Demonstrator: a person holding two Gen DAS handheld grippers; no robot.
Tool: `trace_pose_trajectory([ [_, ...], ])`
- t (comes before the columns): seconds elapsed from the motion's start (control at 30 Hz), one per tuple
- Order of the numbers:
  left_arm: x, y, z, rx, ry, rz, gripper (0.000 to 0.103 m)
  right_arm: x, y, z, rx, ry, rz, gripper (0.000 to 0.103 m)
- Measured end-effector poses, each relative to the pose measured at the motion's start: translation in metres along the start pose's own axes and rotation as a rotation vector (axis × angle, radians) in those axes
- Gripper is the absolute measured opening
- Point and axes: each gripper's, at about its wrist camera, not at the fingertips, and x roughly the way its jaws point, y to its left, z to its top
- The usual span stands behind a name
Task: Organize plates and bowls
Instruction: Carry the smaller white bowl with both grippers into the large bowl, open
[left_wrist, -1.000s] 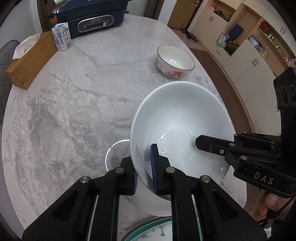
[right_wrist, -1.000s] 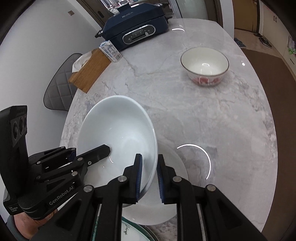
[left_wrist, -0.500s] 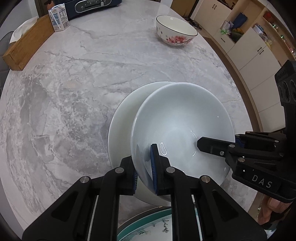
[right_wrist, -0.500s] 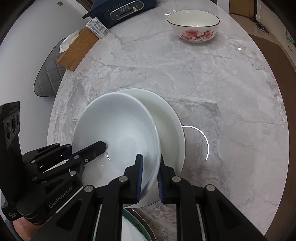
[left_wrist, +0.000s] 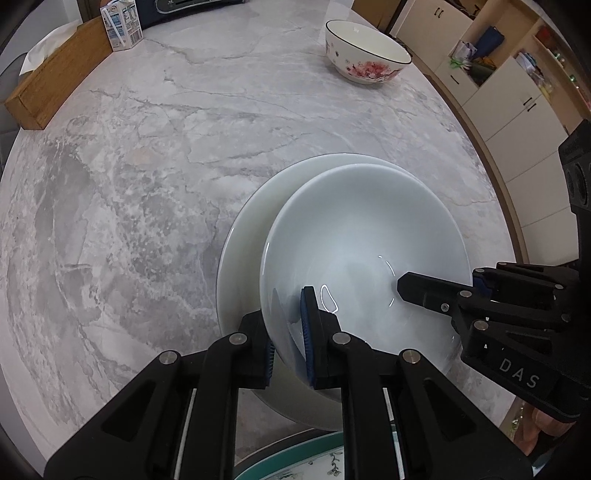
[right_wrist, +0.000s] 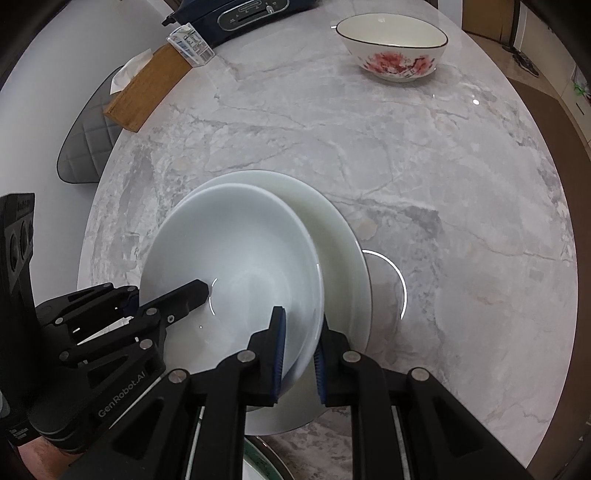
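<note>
A large white bowl (left_wrist: 362, 236) (right_wrist: 236, 240) is held by both grippers just over a white plate (left_wrist: 243, 236) (right_wrist: 332, 221) on the marble table. My left gripper (left_wrist: 290, 332) is shut on the bowl's near-left rim. My right gripper (right_wrist: 299, 354) is shut on its right rim; it shows in the left wrist view (left_wrist: 439, 291). The left gripper shows in the right wrist view (right_wrist: 166, 302). A floral bowl (left_wrist: 365, 55) (right_wrist: 391, 44) stands apart at the far right. A teal-rimmed plate (left_wrist: 295, 458) lies at the near edge, mostly hidden.
A wooden tissue box (left_wrist: 51, 77) (right_wrist: 151, 88), a milk carton (left_wrist: 122, 22) (right_wrist: 190, 44) and a dark blue appliance (right_wrist: 243, 14) sit at the table's far left. A grey chair (right_wrist: 88, 136) stands beyond the left edge. Cabinets (left_wrist: 517, 96) line the right side.
Both grippers have lowered the white bowl, tilted a second ago, down level over the white plate. The views dipped closer to the table.
</note>
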Motion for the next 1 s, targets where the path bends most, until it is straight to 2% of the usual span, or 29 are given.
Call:
trace_pose_trajectory([
  [0.27,0.001,0.0,0.0,-0.004,-0.005,-0.001,0.014,0.003,0.009,0.0,-0.032,0.002,-0.048,0.018],
  [0.37,0.001,-0.002,0.0,0.007,-0.004,-0.004,0.019,0.003,0.012,-0.001,-0.046,0.003,-0.064,0.022],
  [0.4,0.001,-0.004,0.0,0.011,-0.004,-0.012,0.025,0.003,0.013,-0.001,-0.049,0.002,-0.063,0.023],
  [0.7,0.0,-0.004,-0.002,0.005,0.004,-0.029,0.026,0.001,0.018,-0.002,-0.06,-0.002,-0.086,0.026],
  [0.9,-0.009,0.0,-0.006,-0.019,-0.008,-0.051,0.026,-0.008,0.019,-0.003,-0.065,-0.022,-0.095,0.037],
  [0.97,-0.015,0.002,-0.007,-0.027,-0.019,-0.046,0.026,-0.013,0.02,-0.002,-0.071,-0.04,-0.109,0.048],
  [1.0,-0.018,0.004,-0.007,-0.034,-0.024,-0.045,0.027,-0.016,0.02,-0.002,-0.068,-0.041,-0.096,0.05],
])
